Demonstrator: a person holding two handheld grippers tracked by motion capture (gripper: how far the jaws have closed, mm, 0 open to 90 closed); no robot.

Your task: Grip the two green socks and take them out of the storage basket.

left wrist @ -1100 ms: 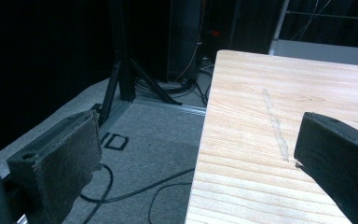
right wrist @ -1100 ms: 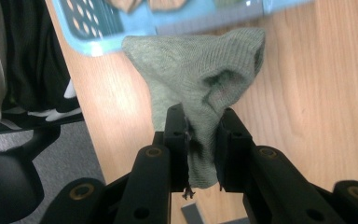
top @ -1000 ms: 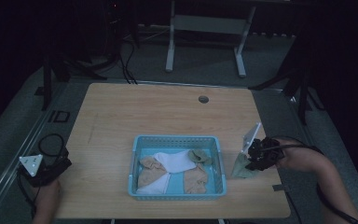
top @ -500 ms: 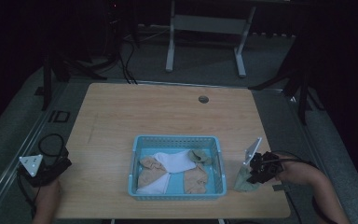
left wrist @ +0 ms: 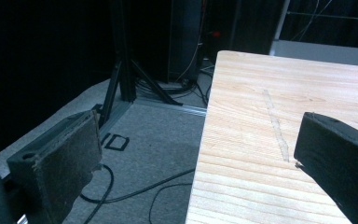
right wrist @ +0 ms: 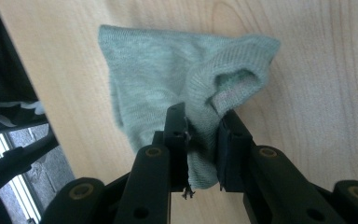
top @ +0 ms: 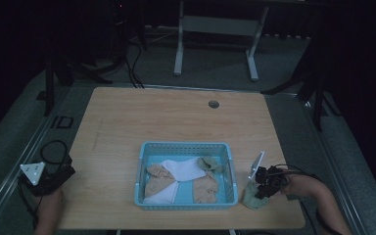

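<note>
- Pale green knitted sock (right wrist: 168, 88) is pinched in my right gripper (right wrist: 200, 140), jaws nearly closed on its folded cuff, low over the light wooden table (top: 127, 122), just right of the light blue plastic basket (top: 186, 147) of socks; I judge I'm taking it out for sorting.
- My left gripper (left wrist: 196, 154) hangs wide open and empty at the table's left edge, out of the way.

dim high view, dark surroundings; gripper views brighter, fairly sharp.

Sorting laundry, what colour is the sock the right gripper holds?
Pale grey-green sock, clearest in the right gripper view.
</note>
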